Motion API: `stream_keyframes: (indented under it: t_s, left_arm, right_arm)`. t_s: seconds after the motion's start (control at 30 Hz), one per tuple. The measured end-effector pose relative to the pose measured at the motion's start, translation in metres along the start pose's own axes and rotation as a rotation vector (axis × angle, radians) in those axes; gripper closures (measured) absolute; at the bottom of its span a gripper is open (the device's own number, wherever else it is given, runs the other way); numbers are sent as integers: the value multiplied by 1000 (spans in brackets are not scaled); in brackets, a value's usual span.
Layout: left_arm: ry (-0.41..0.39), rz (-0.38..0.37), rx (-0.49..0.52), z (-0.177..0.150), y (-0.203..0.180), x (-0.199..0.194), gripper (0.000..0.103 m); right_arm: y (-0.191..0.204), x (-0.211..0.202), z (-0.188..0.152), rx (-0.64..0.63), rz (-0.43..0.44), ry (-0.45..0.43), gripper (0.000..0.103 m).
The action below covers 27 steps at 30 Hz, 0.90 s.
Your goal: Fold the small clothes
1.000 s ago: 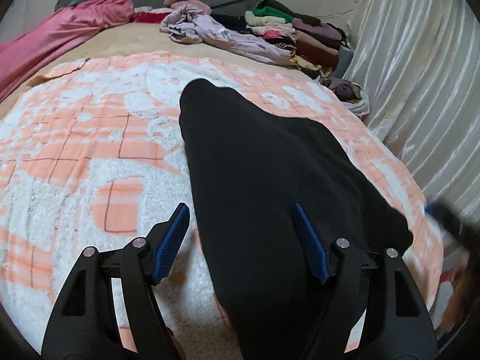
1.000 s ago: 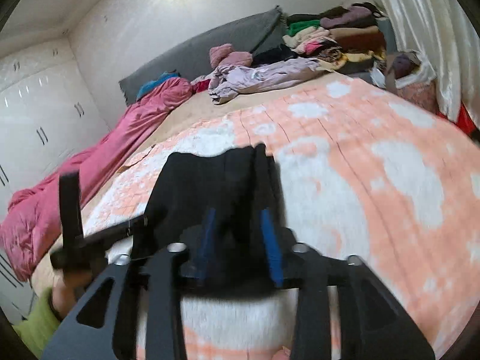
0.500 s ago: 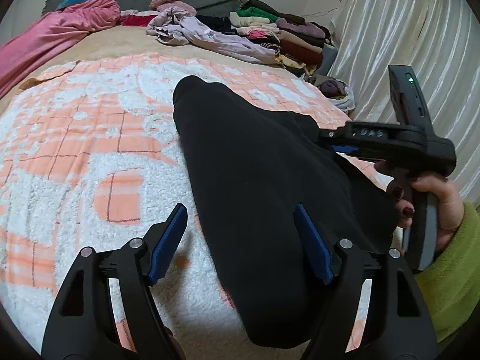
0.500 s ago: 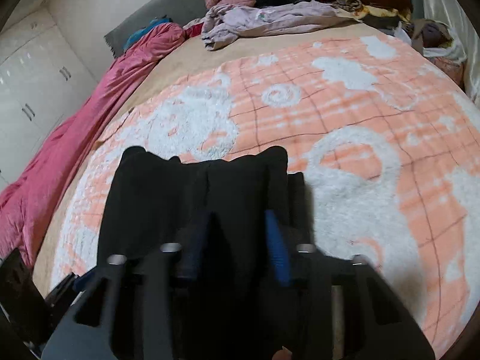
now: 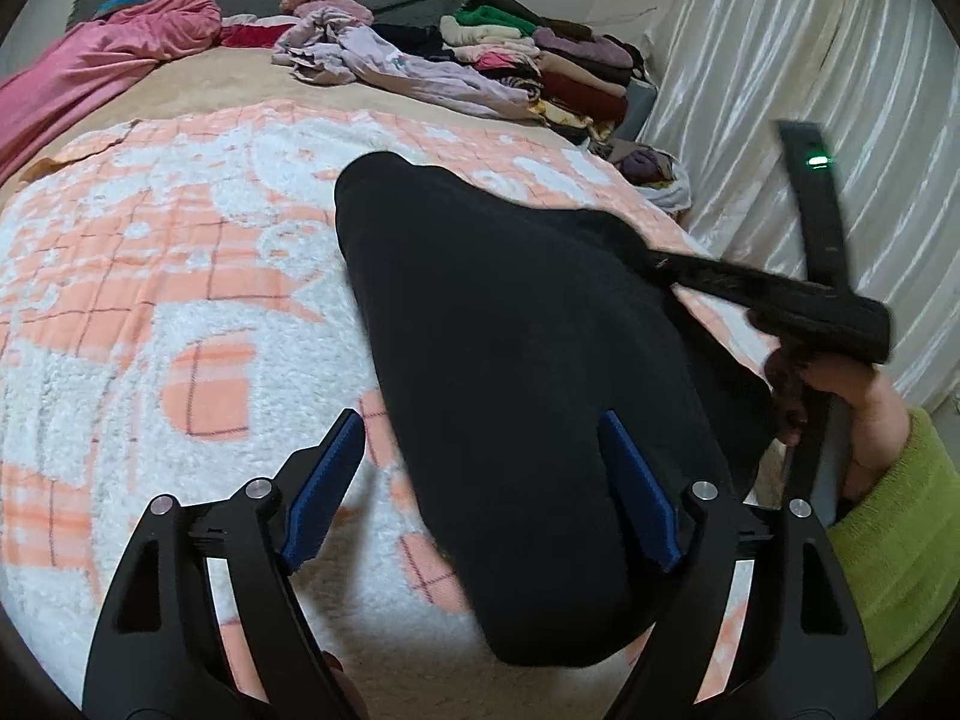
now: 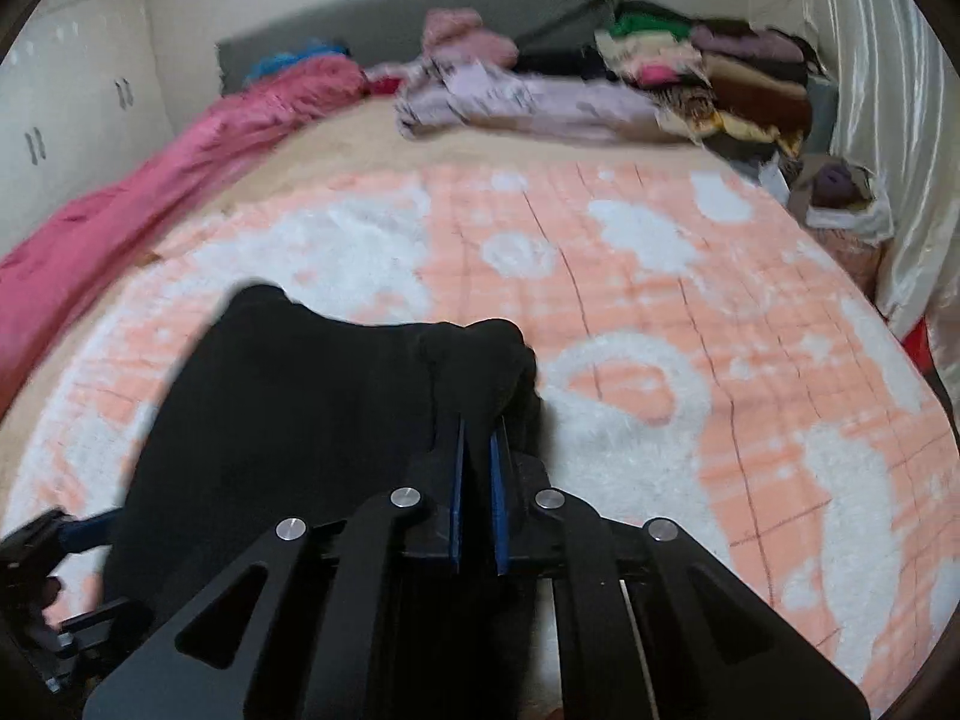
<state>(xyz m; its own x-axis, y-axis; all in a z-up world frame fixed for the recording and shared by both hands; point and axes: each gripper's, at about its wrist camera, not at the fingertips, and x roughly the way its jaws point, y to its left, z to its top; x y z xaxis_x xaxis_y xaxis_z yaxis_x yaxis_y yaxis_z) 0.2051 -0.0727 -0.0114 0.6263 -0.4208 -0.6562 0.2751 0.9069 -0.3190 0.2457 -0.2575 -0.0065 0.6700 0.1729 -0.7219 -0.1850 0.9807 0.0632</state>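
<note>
Since a second ago, my right gripper is clamping its jaws onto the black garment, lying on the bed's orange-and-white blanket. My left gripper is hovering, jaws opening wide, pads pressing nothing, straddling the garment's near edge.

right claw pinching black garment, orange-white blanket

We see the garment lying on the fleece blanket, which covers the near part of the bed. The left gripper hangs over the garment's near end, its opening fingers straddling one edge (neither touches the cloth). The right gripper, at the garment's right side, pinches a raised fold. Behind the blanket lies a heap of loose clothes, with a stack of folded clothes to its right, beside the curtain. A quilt runs along the bed's left edge.
</note>
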Motion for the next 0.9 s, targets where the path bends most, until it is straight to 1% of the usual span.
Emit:
stream_keyframes:
  t_s: [0.07,0.13,0.17,0.2,0.23,0.3,0.37,0.47,0.53,0.6,0.63,0.67,0.7,0.73,0.77,0.83,0.9]
  left_arm:
    - [7,0,4,-1,-2,2,30]
    - [10,4,2,-2,-1,2,29]
    - [11,6,1,-2,-1,2,28]
    - [11,7,-3,-2,0,2,28]
    - [11,6,-7,-3,1,1,28]
    - [12,0,-14,-3,3,0,28]
    - [13,-2,-14,-3,3,-1,28]
    - [14,-3,-14,-4,2,-1,28]
    - [16,-2,-12,-5,1,-2,28]
    - [17,0,-8,-6,0,-2,28]
    - [18,1,-6,-7,-1,-3,28]
    - [19,2,-4,-8,-2,-3,28]
    - [22,4,-2,-9,-3,-3,28]
    - [23,4,0,-9,-3,-4,28]
    - [25,4,3,-9,-3,-4,28]
    - [26,8,10,-10,-5,-6,28]
    - [27,14,18,-10,-7,-7,28]
  right_arm:
    - [-4,18,-7,13,4,35,96]
    - [-6,18,-9,21,13,26,94]
    - [-8,14,-8,41,30,21,88]
    - [-13,9,-8,74,57,13,80]
    - [-17,2,-8,107,73,3,78]
    - [-26,-18,-12,148,122,-28,77]
    - [-28,-38,-20,150,171,-46,77]
    - [-25,-60,-35,142,231,-44,77]
    - [-23,-72,-47,141,275,-42,72]
    - [-21,-78,-54,141,313,-35,56]
    - [-19,-78,-57,138,318,-27,55]
    - [-17,-76,-60,133,310,-6,55]
    - [-16,-72,-63,130,301,15,62]
    - [-15,-69,-66,128,300,30,73]
    - [-15,-66,-70,128,300,44,88]
    - [-18,-71,-75,156,293,30,89]
    - [-15,-84,-78,146,287,9,90]
